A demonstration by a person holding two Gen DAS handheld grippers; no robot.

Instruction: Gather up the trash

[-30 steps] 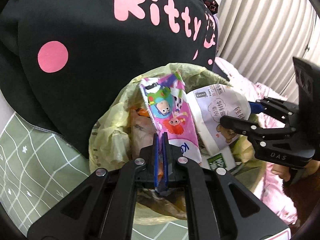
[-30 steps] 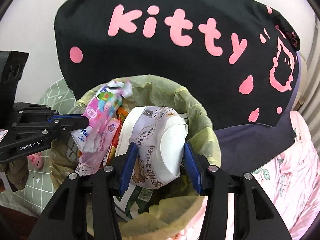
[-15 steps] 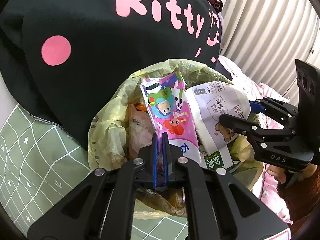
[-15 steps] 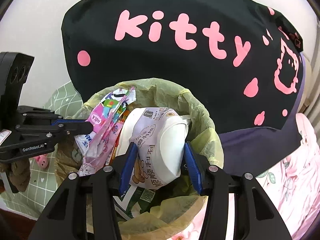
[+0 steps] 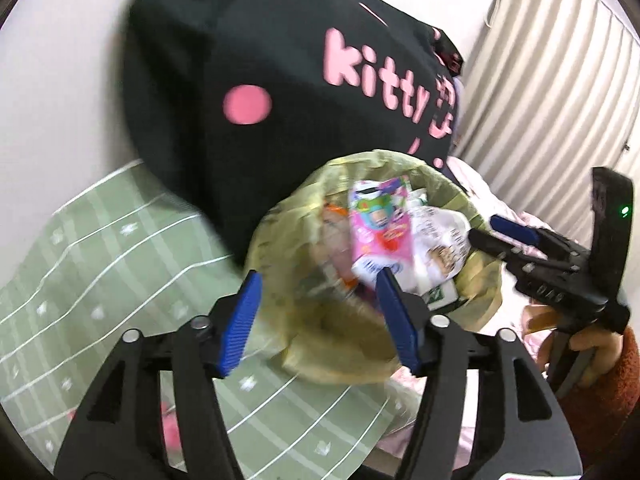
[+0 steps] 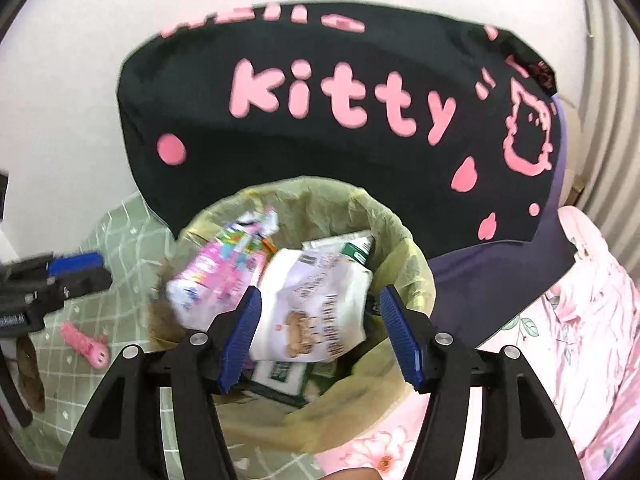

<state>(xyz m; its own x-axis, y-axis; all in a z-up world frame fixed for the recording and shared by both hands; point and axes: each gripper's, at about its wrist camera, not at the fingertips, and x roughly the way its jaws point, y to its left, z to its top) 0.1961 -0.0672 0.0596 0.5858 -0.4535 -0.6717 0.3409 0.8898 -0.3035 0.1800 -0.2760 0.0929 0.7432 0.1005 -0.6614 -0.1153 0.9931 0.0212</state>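
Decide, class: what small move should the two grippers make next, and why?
Probably draw both back from the bin. The left gripper and right gripper have just been opening, nothing is between the jaws, and the pink wrapper and white packet lie in the bin.

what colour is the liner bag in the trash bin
Pale yellow-green liner bag, translucent; clearest in the right wrist view.

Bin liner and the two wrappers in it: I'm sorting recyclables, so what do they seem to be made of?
Liner: thin yellowish plastic film, semi-translucent, crinkled and folded over the rim.
Pink wrapper: probably glossy printed plastic film; it shows bright cartoon print and creases.
White wrapper: crumpled printed pouch, matte-looking; plastic or coated paper, the blur leaves it open.
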